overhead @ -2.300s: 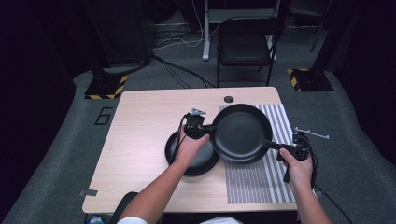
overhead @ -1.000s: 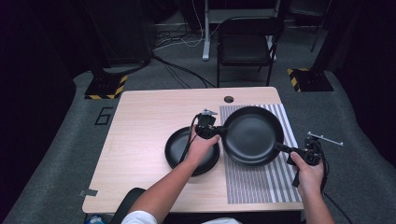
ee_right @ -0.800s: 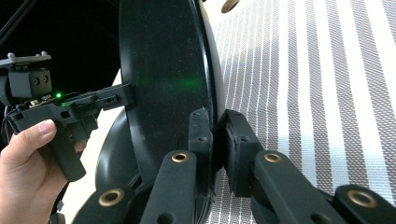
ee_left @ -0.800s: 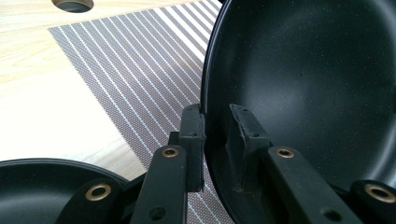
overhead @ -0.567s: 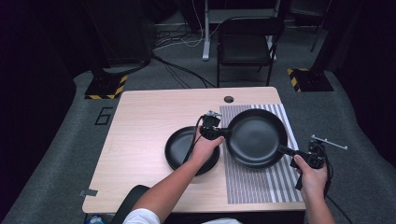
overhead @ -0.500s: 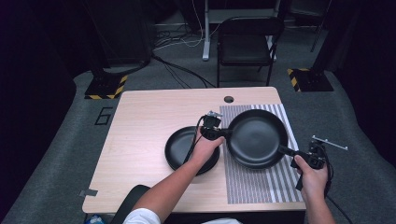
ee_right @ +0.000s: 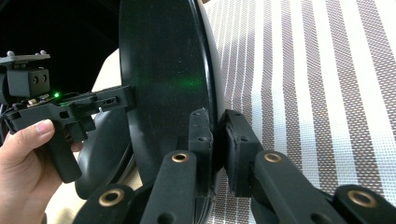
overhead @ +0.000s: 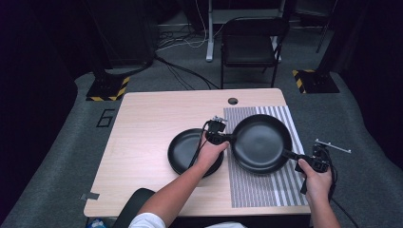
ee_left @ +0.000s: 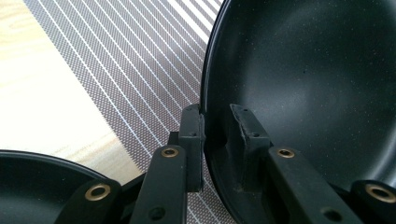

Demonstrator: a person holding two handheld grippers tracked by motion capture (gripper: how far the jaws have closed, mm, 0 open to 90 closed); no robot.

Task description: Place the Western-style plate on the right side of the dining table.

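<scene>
Both claws pinch the big pan (overhead: pixel 260 142) by its rim, the left claw (overhead: pixel 227 138) on one side and the right claw (overhead: pixel 291 154) on the other. The pan hangs over the striped mat (overhead: pixel 266 187), next to the small pan (overhead: pixel 190 151). If one claw slips, the pan could tip and bang down.

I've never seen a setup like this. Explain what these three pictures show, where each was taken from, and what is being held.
A person at a wooden table works a hand-held two-jaw tool in each hand. The high view looks down from above; each of the other two comes from a camera riding on one tool, looking along its black jaws. The left gripper and the right gripper are both shut on the rim of the large black pan, on opposite sides, over a striped mat. A smaller black pan sits on the table beside it.
</scene>
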